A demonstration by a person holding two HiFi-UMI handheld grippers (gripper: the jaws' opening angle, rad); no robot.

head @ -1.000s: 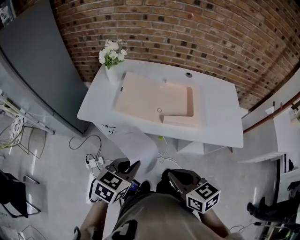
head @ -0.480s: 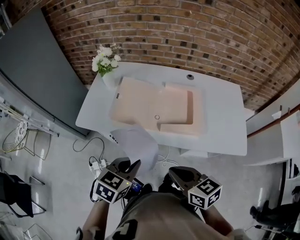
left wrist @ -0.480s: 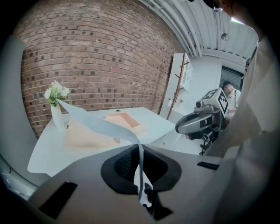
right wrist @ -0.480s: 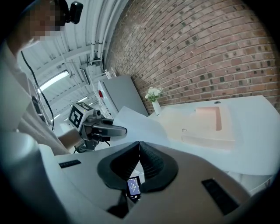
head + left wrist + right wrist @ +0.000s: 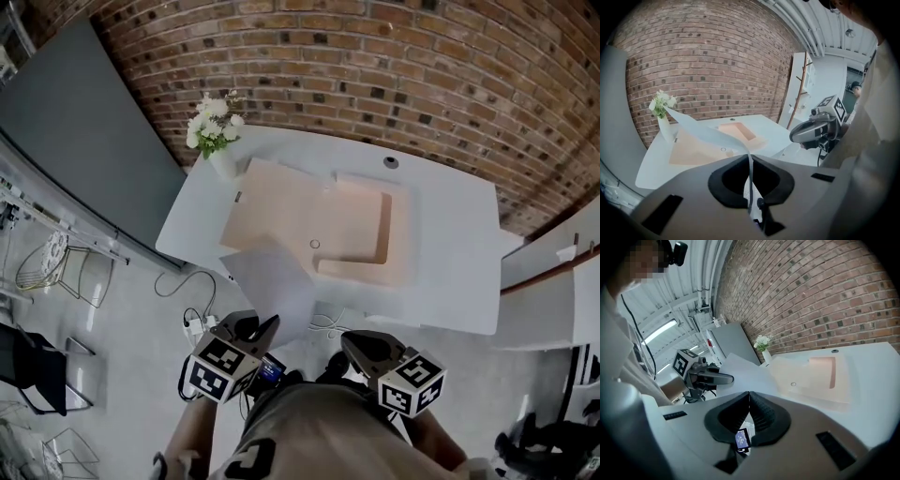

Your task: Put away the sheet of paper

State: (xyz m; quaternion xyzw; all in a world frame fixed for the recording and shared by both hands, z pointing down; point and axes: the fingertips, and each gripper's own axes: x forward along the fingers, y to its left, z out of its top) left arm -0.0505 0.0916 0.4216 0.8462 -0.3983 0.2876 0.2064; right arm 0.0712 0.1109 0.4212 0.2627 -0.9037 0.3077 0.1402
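A pale grey sheet of paper [image 5: 272,281] rises from my left gripper [image 5: 271,326], which is shut on its lower edge. The sheet's far end overlaps the front left corner of an open peach folder [image 5: 314,216] lying on the white table [image 5: 450,244]. In the left gripper view the paper [image 5: 705,132] curves up and left from the closed jaws of the left gripper [image 5: 750,158]. My right gripper [image 5: 346,339] hangs beside it, below the table's front edge, shut with nothing in it; its own view shows the right gripper [image 5: 749,393] with its tips together.
A vase of white flowers [image 5: 214,127] stands at the table's back left corner. A brick wall [image 5: 394,75] runs behind, and a grey panel [image 5: 84,122] stands to the left. A power strip with cables [image 5: 194,326] lies on the floor, with a wire chair [image 5: 42,267] further left.
The table has come closer. The paper's far end, below the table's front edge before, now lies over that edge and touches the folder's corner. Both grippers stay shut.
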